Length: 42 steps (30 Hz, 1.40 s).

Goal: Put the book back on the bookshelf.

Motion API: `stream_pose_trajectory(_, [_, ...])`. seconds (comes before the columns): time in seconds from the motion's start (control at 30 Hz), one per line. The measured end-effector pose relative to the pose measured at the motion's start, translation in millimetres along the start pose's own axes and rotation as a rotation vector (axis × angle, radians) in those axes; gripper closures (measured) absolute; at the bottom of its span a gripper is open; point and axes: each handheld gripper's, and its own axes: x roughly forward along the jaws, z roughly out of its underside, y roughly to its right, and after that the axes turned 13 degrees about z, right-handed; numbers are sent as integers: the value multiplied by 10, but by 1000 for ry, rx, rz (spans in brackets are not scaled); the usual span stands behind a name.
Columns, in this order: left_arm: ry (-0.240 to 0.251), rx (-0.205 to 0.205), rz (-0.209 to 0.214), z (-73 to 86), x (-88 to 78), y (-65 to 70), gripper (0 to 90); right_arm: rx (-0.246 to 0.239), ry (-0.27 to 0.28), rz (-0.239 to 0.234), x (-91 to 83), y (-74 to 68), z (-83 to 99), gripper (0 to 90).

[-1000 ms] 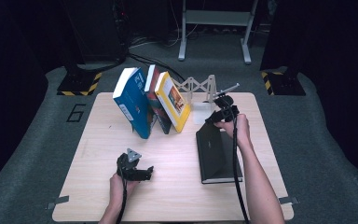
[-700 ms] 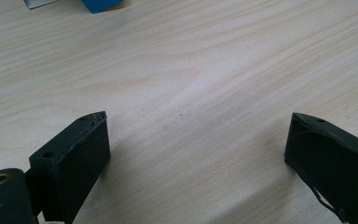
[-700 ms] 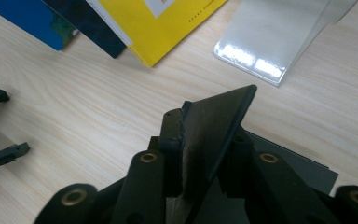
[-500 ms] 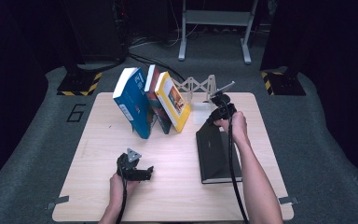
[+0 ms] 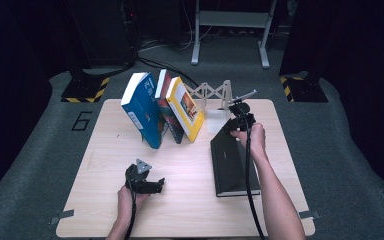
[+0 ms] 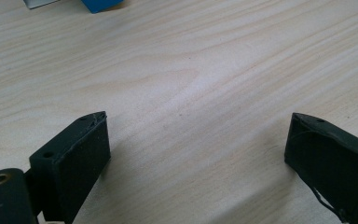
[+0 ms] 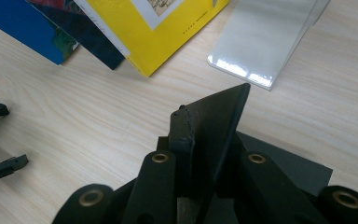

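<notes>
The right tongs (image 5: 238,121) have just been closing and now pinch the far cover corner of the black book (image 5: 232,162), which lies at four o'clock on the table (image 5: 190,210). The left tongs (image 5: 152,186) stand wide over bare wood at seven o'clock, holding nothing.

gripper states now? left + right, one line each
Left gripper: open, nothing between the jaws, above bare table.
Right gripper: jaws just closed on the black book's cover, far corner lifted.

Right tongs (image 7: 200,140) jaws just closed onto black book (image 5: 232,160) cover corner, lifting it slightly.
</notes>
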Motion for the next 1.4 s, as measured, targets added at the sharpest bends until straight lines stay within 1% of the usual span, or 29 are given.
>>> stream_pose_trajectory(0.07, [-1,2,-1,0,-1,-1,67,5,21,16,-25,-2,19,817])
stream_pose_trajectory(0.1, [0,0,0,0,0,0,67,6,30,16,-35,-4,26,817])
stream_pose_trajectory(0.17, [0,1,0,0,0,0,67,-3,45,22,-60,1,48,818])
stream_pose_trajectory(0.2, [-1,1,0,0,0,0,67,8,50,26,-78,-10,63,818])
stream_pose_trajectory(0.23, [-1,2,-1,0,-1,0,67,0,71,37,-88,-9,79,817])
stream_pose_trajectory(0.3, [0,2,-1,0,-1,0,67,-3,93,45,-117,-23,103,818])
stream_pose_trajectory(0.33, [0,2,-1,0,-1,0,67,3,101,51,-131,-34,116,818])
stream_pose_trajectory(0.37, [-1,2,-1,0,-1,-1,67,-1,109,51,-142,-35,125,818])
stream_pose_trajectory(0.4, [-1,2,-1,0,-1,0,68,-1,125,62,-150,-45,136,818])
stream_pose_trajectory(0.53, [-1,2,0,-1,-2,-1,68,-13,153,81,-192,-82,159,818])
stream_pose_trajectory(0.57, [0,1,-1,1,-1,0,68,-14,167,90,-199,-92,170,820])
stream_pose_trajectory(0.7, [1,1,-1,0,-1,0,70,-10,191,92,-241,-110,206,820])
stream_pose_trajectory(0.77, [1,2,-1,0,-1,0,71,-18,211,95,-261,-105,227,819])
stream_pose_trajectory(0.83, [0,2,-1,0,-2,0,70,-11,225,100,-282,-106,253,819])
stream_pose_trajectory(0.87, [0,1,-1,0,-2,0,70,-20,234,102,-292,-104,262,819])
stream_pose_trajectory(0.9, [0,2,-1,0,-2,0,70,-15,244,103,-302,-106,276,819])
stream_pose_trajectory(0.93, [1,1,-1,0,-1,0,71,-22,259,115,-312,-105,285,818])
stream_pose_trajectory(0.97, [0,2,-1,0,-2,0,70,-22,266,116,-326,-106,292,819])
stream_pose_trajectory(1.1, [1,1,-1,0,-1,1,70,-5,327,148,-380,-111,327,818])
stream_pose_trajectory(1.17, [4,2,-5,1,1,1,70,-2,344,153,-399,-122,336,817])
stream_pose_trajectory(1.23, [0,2,-1,0,-2,0,71,-10,355,164,-407,-150,336,818])
stream_pose_trajectory(1.27, [3,2,-3,1,0,1,71,-22,366,165,-408,-162,340,817])
stream_pose_trajectory(1.3, [-1,2,-1,0,-3,-1,71,-12,363,163,-418,-175,343,817])
stream_pose_trajectory(1.37, [0,3,-1,0,-2,-1,71,-24,388,167,-426,-185,360,818])
stream_pose_trajectory(1.4, [0,3,-1,0,-2,-1,71,-21,396,170,-434,-192,369,818])
